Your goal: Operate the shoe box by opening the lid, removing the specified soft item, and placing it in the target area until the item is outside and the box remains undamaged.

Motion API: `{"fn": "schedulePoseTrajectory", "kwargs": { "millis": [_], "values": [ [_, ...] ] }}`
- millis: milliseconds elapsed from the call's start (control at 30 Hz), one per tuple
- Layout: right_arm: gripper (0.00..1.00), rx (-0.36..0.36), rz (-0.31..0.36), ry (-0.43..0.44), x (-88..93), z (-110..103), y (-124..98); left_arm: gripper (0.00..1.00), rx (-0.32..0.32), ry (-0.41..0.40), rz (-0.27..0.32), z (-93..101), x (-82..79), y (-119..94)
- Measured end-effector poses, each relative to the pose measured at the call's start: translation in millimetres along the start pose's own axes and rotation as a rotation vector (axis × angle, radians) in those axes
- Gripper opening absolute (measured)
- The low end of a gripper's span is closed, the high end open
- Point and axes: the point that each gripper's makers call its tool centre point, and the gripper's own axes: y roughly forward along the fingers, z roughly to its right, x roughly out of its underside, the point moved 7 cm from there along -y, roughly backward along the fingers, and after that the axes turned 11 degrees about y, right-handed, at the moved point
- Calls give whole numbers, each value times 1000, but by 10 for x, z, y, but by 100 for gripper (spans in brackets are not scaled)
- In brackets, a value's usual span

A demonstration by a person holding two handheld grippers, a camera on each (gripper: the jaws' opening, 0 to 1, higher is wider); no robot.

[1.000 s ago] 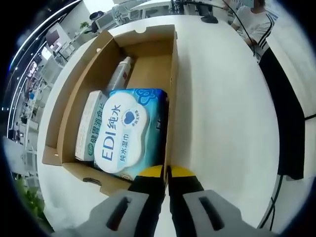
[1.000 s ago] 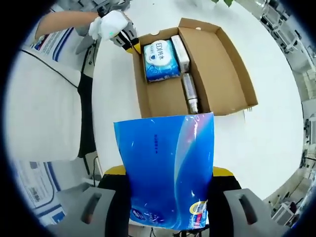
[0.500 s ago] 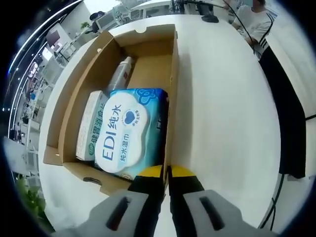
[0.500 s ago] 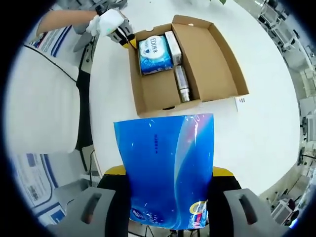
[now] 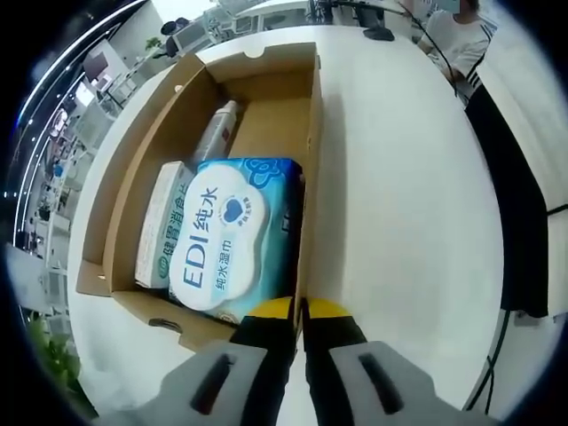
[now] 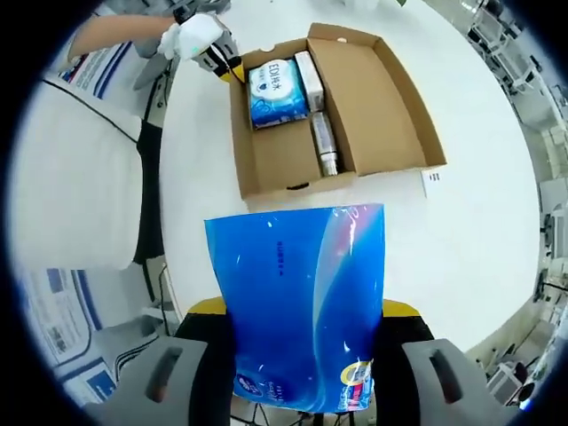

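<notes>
Blue pouch: a glossy blue soft pouch is clamped between the jaws of the right gripper, held in the air above the white table, outside the shoe box.
Pouch axis: its long side runs straight out along the jaws, with its flat top edge pointing toward the box's near short wall.
Cardboard box: open and brown, lying on the table, with its long axis running away from the right gripper.
Right gripper view alone shows: the pouch, the whole box from above, the left gripper in a person's hand at the box's far left corner, and a small white tag on the table by the box's near right corner.
Left gripper view alone shows: the box contents up close, namely a pale blue wet-wipe pack labelled EDI, a white and green carton beside it, and a bottle lying lengthwise farther along the same long wall.
Left gripper: jaws pressed together on the box's long side wall near its end corner.
Change from earlier: the box sits farther from the pouch in the right gripper view than a second ago; the left gripper view looks unchanged.
</notes>
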Motion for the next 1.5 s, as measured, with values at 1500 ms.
{"fn": "schedulePoseTrajectory", "kwargs": {
  "millis": [1500],
  "values": [
    [60,-62,22,-87,-54,387,1294,2,10,-11,-29,-27,-13,18]
  ]
}}
